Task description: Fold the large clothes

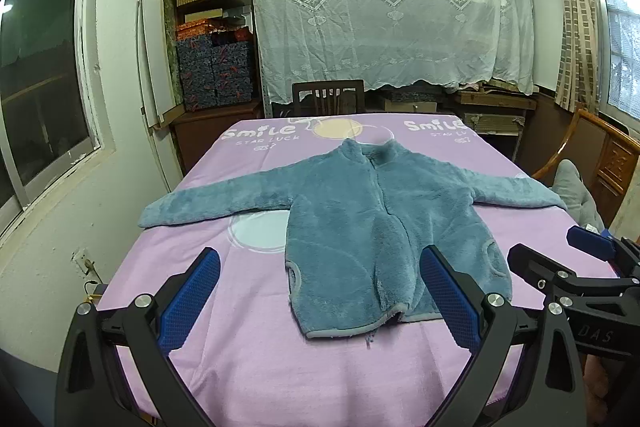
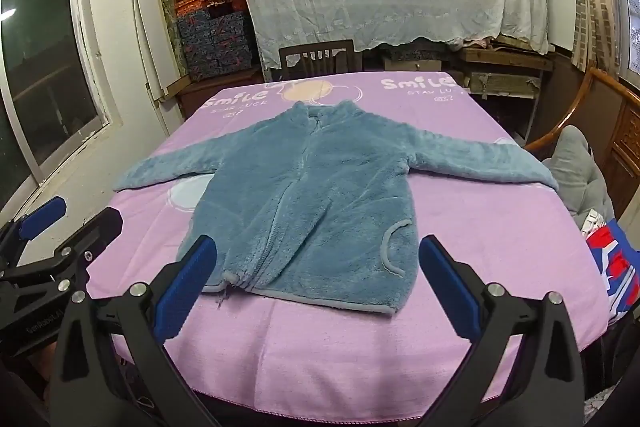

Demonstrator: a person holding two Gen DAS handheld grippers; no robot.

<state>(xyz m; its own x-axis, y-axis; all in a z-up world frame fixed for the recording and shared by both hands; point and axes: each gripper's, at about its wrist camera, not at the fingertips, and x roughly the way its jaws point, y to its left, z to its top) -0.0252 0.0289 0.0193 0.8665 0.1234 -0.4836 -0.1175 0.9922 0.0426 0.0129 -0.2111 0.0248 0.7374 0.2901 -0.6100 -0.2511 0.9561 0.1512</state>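
While both sets of jaws stand spread wide with nothing between them, the left gripper [image 1: 320, 291] hovers over the near edge of the tabletop [image 1: 248, 355], its blue pads [image 1: 188, 301] framing the lower hem of the jacket [image 1: 360, 211]. At about three o'clock from it, the right gripper [image 2: 318, 287] hangs just as empty above the same edge, tilted down toward the hem. Neither touches the cloth.

From the grippers toward twelve o'clock, the blue fleece jacket lies flat on the pink cover, front up, zip closed, collar pointing away. Its sleeves stretch out toward nine and three o'clock, the right cuff [image 2: 540, 175] reaching the tabletop's edge. Beyond the collar, at twelve o'clock, a dark wooden chair [image 1: 328, 97] stands against the far side, with a white lace sheet [image 1: 384, 7] draped behind it. Stacked boxes [image 1: 212, 39] fill shelves at about eleven o'clock.
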